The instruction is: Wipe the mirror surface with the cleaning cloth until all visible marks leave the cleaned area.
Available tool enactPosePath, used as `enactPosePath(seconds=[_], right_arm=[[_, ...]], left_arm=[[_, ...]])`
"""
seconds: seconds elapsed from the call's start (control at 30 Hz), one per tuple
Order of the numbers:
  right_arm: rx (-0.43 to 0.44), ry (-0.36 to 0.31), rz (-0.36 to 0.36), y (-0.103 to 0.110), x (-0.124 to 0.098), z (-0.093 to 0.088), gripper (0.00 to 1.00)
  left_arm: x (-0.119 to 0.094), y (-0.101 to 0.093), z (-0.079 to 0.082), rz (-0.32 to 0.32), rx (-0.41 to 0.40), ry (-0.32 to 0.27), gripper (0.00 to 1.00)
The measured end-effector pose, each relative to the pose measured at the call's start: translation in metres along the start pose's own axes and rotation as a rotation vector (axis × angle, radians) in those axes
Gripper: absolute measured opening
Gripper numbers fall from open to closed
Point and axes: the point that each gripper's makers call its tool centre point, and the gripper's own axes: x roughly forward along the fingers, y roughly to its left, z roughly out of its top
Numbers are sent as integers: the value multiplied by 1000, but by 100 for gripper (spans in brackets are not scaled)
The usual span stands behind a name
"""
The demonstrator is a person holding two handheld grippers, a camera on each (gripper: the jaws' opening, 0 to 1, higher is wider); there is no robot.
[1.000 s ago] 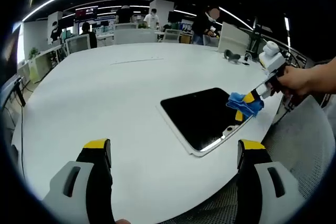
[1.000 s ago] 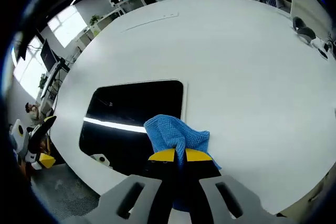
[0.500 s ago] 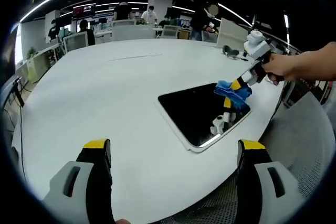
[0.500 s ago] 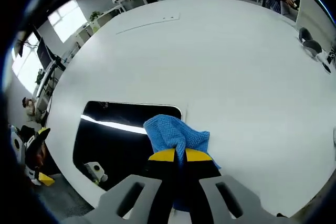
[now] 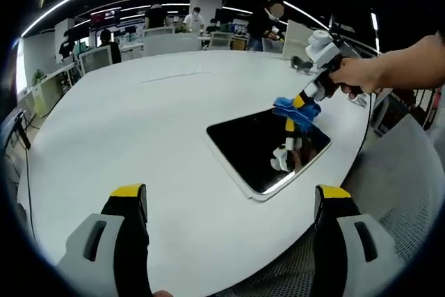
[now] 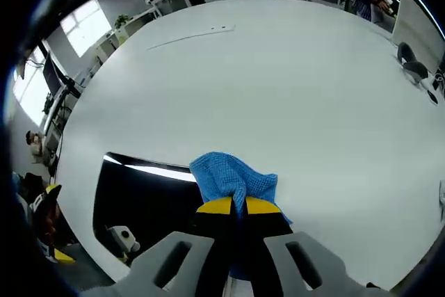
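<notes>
Large round white table [image 5: 139,130], matte and bare across most of its top; a thin pale line runs across its far half. The mirror [image 5: 268,145] lies flat near the table's near-right edge in the left gripper view, a dark rectangle in a white frame, reflecting ceiling light strips and the gripper above it. Right gripper [image 5: 300,104], held by a hand [image 5: 358,74], has its yellow-tipped jaws clamped on the blue cleaning cloth [image 5: 293,110], which sits over the mirror's far corner; whether cloth touches glass cannot be told. In the right gripper view the cloth [image 6: 229,177] bunches just ahead of the closed jaws, overlapping the mirror [image 6: 142,203] at its edge. Left gripper [image 5: 229,196] hangs low over the near table rim, jaws wide apart, holding nothing. Room beyond: open office, long ceiling light strips, desks with monitors, several people at the far side, bright windows to the left.
</notes>
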Motion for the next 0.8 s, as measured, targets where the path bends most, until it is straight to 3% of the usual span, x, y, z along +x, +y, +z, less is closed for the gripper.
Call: enactPosePath(seconds=[0.57,0.8], right_arm=[[-19,-3,9,1,2,7,0],[21,-108,46,-7,-34,29,0]], left_arm=[[0,1,0,9,24,6,99],[-1,4,3,18,8,-11,99]])
